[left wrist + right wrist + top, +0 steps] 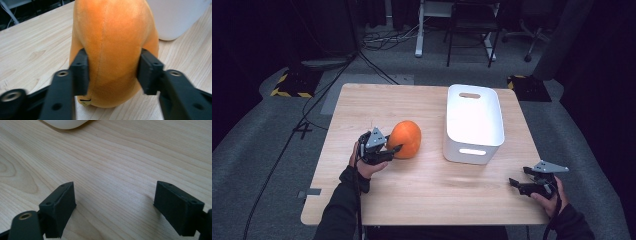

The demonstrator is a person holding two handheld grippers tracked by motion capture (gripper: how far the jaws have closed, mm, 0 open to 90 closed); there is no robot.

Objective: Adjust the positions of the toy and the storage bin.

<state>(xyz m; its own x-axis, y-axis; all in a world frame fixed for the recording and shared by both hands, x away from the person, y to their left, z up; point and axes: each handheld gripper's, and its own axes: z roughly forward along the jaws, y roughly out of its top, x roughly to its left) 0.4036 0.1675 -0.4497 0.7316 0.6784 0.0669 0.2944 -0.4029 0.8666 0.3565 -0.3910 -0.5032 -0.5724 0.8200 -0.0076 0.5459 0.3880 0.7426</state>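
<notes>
On a pale wooden surface [422, 175], the left hand-held gripper [112, 72] squeezes an orange plush toy [112, 45] beside a white bin [474, 120], while the right hand-held gripper [115, 205] gapes wide.

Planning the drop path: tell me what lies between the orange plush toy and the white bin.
Only bare wooden table separates the orange plush toy from the white bin, as the high view shows.

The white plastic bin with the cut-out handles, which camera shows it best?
The high view: there the whole white plastic bin stands on the wooden table, open top and both handle slots visible. The left gripper view catches just part of its wall behind the orange plush toy; the right gripper view shows a rounded corner.
</notes>
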